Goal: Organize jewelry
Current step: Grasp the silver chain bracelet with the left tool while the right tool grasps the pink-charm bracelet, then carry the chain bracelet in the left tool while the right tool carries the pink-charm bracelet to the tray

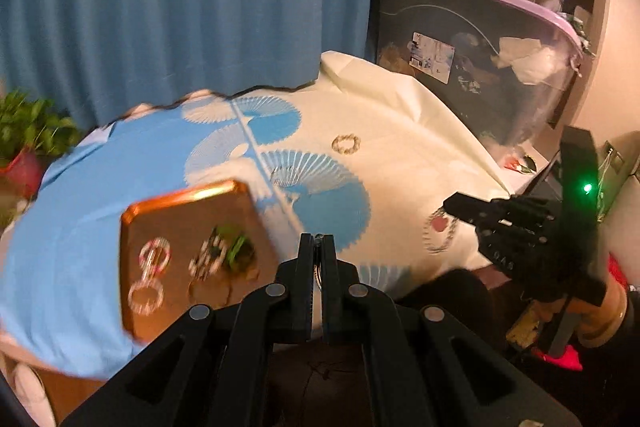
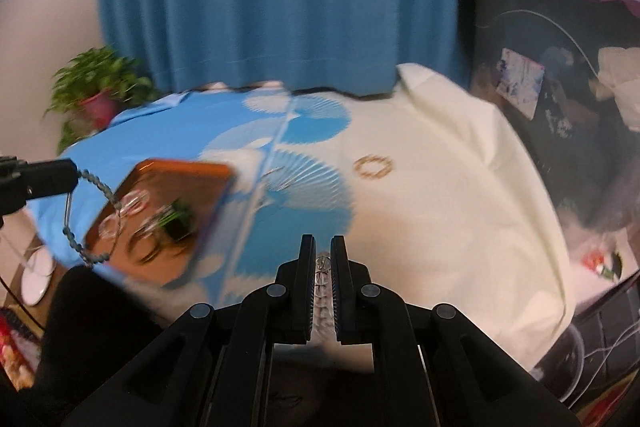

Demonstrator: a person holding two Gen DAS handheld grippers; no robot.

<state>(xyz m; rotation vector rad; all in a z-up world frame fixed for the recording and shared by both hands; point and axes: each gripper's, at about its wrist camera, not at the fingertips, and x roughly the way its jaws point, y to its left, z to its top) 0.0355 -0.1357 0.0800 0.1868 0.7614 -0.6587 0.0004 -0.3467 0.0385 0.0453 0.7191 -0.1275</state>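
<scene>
A copper mirror tray [image 1: 188, 211] [image 2: 200, 173] lies on the blue part of the cloth and holds several bead bracelets [image 1: 154, 255] [image 2: 132, 205]. My left gripper [image 1: 318, 241] is shut on a grey bead bracelet [image 2: 98, 185], which hangs from it over the tray's near corner; the left gripper shows in the right wrist view at the far left [image 2: 68, 171]. My right gripper [image 2: 323, 243] is shut on a clear and pink bead bracelet [image 2: 322, 267] [image 1: 440, 231], held above the cream cloth; the right gripper also shows in the left wrist view [image 1: 450, 205]. A golden bracelet [image 1: 346, 143] [image 2: 374, 166] lies on the cream cloth further back.
A thin silvery piece [image 1: 286, 175] [image 2: 276, 179] lies on the fan pattern beside the tray. A blue curtain [image 1: 180, 7] hangs behind. A potted plant [image 2: 100, 87] stands at the left. A dark storage bin [image 1: 472, 59] with a purple lid stands at the right.
</scene>
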